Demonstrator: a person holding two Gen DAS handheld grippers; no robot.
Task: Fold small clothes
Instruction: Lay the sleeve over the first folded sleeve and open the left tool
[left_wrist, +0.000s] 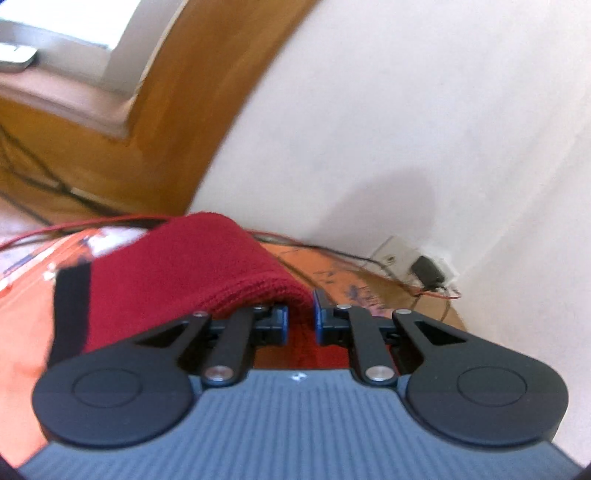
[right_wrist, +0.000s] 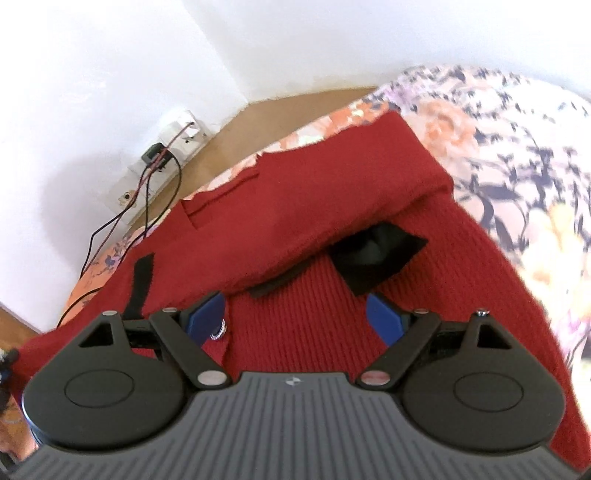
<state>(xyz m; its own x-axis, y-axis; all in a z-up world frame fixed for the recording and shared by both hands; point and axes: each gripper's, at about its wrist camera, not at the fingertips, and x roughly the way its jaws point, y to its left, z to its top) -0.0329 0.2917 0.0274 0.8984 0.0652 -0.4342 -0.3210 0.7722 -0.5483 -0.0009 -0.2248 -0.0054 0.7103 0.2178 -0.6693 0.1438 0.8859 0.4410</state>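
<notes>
A red knit garment (right_wrist: 317, 192) with black trim lies on a floral bedcover (right_wrist: 517, 166). Its upper part is folded over the ribbed lower part, and a black patch (right_wrist: 376, 254) shows under the fold. My right gripper (right_wrist: 295, 317) hovers just above the ribbed knit, open wide, with nothing between its blue pads (right_wrist: 384, 321). In the left wrist view the same red garment (left_wrist: 177, 266) is lifted and drapes over the left finger. My left gripper (left_wrist: 301, 317) is shut on a fold of it. A black strip (left_wrist: 70, 310) hangs at the left.
A wall socket with a black charger (left_wrist: 424, 269) sits low in the corner, also seen as the socket (right_wrist: 159, 155) with red and black cables (right_wrist: 110, 221) running to the bed. A brown wooden frame (left_wrist: 166, 129) and a white wall (left_wrist: 406, 110) stand behind.
</notes>
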